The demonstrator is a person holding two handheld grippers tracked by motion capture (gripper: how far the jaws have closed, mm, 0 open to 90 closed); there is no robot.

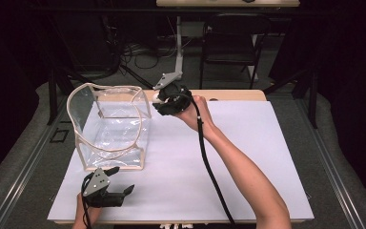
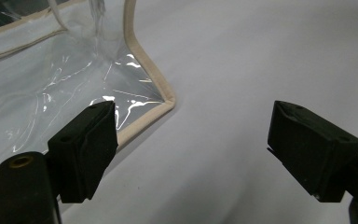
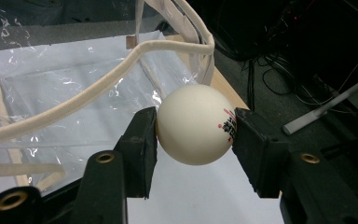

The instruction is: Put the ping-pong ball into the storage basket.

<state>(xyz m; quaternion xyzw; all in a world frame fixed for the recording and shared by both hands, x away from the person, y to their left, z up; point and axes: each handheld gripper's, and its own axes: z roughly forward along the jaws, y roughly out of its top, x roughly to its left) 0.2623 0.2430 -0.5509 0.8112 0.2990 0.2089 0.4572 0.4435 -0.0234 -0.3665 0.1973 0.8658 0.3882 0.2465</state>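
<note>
Right claw (image 3: 196, 135) has its pads clamped on a white ball (image 3: 196, 124), up at the far right corner of the clear bag (image 1: 109, 126). Left claw (image 2: 191, 149) sits wide open, nothing in it, near the bag's near corner on the bench (image 1: 248, 157).

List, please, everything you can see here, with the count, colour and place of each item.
clear bag: one, transparent with beige trim, standing open on the left of the board
ball: one, white with small red and black print, held beside the bag's rim
board: one, white, covering the tabletop
chair: one, black, on the floor behind the table
left gripper: one, black, open, low at the bag's near corner
right gripper: one, black, shut on the ball
</note>
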